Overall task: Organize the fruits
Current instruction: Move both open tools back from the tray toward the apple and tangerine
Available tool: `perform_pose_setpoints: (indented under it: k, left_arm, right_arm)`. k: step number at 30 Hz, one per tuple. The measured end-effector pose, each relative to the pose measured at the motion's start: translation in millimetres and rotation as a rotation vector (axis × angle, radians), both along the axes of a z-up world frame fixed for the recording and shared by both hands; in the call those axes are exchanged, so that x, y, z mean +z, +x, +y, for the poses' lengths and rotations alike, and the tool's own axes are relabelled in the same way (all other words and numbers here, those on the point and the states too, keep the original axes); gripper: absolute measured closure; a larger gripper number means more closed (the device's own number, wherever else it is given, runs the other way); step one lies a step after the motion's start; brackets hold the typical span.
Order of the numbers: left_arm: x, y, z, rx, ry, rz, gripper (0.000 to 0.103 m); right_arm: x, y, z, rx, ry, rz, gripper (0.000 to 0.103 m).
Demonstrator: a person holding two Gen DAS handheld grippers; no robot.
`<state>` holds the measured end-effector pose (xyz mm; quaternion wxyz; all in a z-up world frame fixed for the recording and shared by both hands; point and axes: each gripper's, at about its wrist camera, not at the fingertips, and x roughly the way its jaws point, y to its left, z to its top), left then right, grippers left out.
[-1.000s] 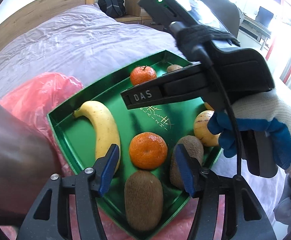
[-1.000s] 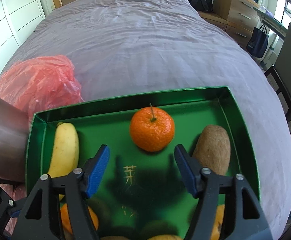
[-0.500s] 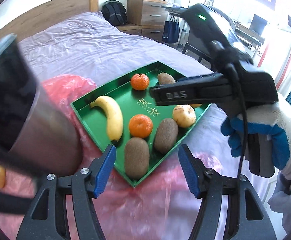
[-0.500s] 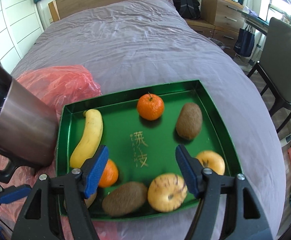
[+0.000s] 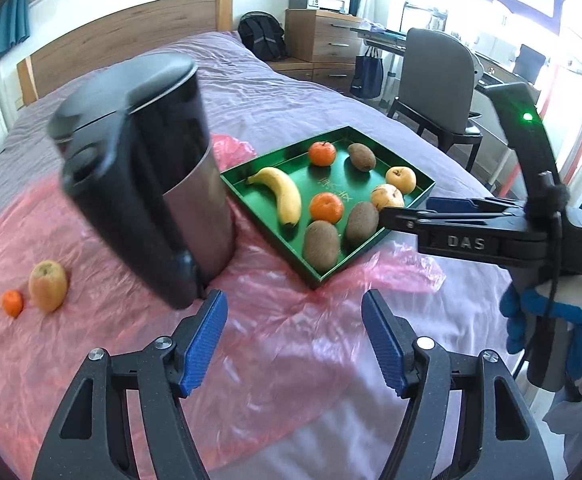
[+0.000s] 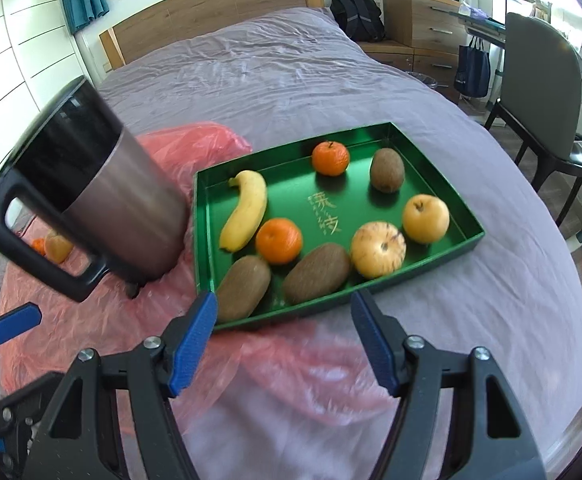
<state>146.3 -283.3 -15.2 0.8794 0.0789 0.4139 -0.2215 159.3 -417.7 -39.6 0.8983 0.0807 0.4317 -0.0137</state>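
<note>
A green tray (image 6: 465, 216) (image 5: 251, 200) sits on the bed and holds a banana (image 6: 247, 210), two tangerines (image 6: 279, 240), three kiwis (image 6: 317, 272) and two yellow apples (image 6: 378, 249). A loose tangerine (image 5: 12, 303) and a yellowish fruit (image 5: 48, 285) lie on the pink plastic sheet (image 5: 251, 320) at the far left. My left gripper (image 5: 293, 338) is open and empty above the plastic. My right gripper (image 6: 283, 344) is open and empty just in front of the tray's near edge; it also shows in the left wrist view (image 5: 491, 236).
A tall steel kettle with a black lid and handle (image 6: 91, 200) (image 5: 151, 192) stands on the plastic left of the tray. The purple bedspread (image 6: 291, 72) stretches behind. A chair (image 6: 543, 112) and drawers stand to the right of the bed.
Both grippers have pulled back and up from the tray, so the whole tray, the kettle and the loose fruits at the left now show. Both stay open and empty.
</note>
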Motion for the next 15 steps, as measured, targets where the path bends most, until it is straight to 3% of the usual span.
perform_pose_setpoints:
  k: [15]
  left_arm:
    - [7.4,-62.9,70.8,0.108,0.005,-0.023,0.033]
  right_arm:
    - [0.2,-75.4,48.2,0.007,0.053,0.004,0.017]
